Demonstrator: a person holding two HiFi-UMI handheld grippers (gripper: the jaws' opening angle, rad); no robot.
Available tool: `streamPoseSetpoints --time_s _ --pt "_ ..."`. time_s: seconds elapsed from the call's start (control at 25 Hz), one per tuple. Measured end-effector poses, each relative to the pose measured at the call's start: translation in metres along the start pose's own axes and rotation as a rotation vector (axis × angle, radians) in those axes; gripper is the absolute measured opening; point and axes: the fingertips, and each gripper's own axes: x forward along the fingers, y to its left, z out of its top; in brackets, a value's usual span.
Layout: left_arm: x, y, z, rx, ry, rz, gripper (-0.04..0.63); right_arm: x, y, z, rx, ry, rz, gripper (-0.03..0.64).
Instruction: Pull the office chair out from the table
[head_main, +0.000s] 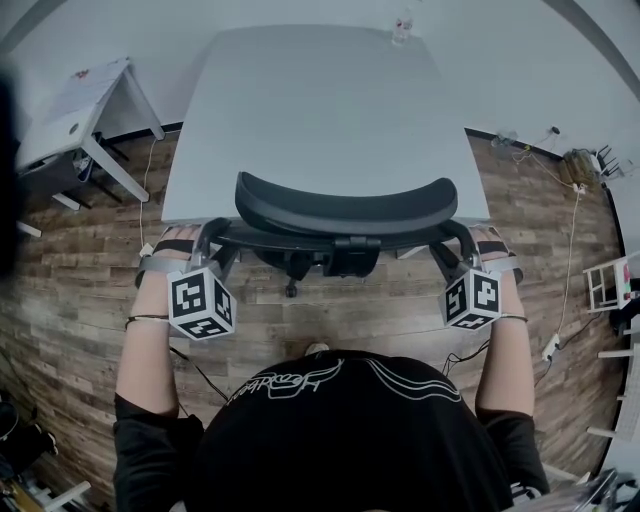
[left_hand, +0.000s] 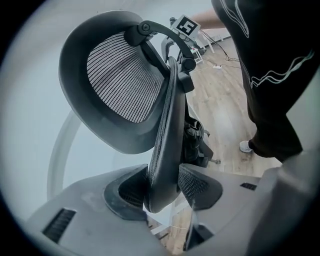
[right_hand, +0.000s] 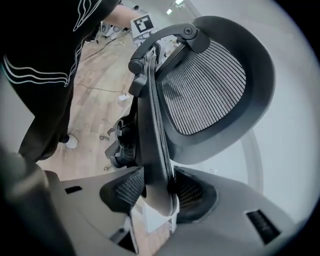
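Directly ahead, a black mesh office chair (head_main: 345, 205) sits tucked under the grey bench (head_main: 320, 100), and the left gripper (left_hand: 162, 192) and right gripper (right_hand: 159, 192) each have their fingers clamped on an outer edge of its backrest. It looks fairly heavy but should roll on castors, and the stiff backrest frame gives a better hold than the soft mesh. Only the person's body stands behind it; a white side bench (head_main: 90, 110) and floor cables (head_main: 575, 230) lie well apart.
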Motion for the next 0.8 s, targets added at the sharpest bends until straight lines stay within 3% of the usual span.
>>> streamPoseSetpoints --time_s 0.2,0.4,0.8 --pt "0.001 -0.002 0.003 -0.022 0.020 0.031 0.184 -0.001 0.002 -0.004 0.018 0.005 -0.010 0.206" --pt "-0.014 -0.033 0.002 -0.040 0.037 0.066 0.186 -0.020 0.033 -0.001 0.029 0.003 -0.039 0.206" --pt "-0.023 -0.032 0.001 -0.093 0.072 0.033 0.195 -0.032 0.033 0.003 0.031 -0.006 -0.013 0.206"
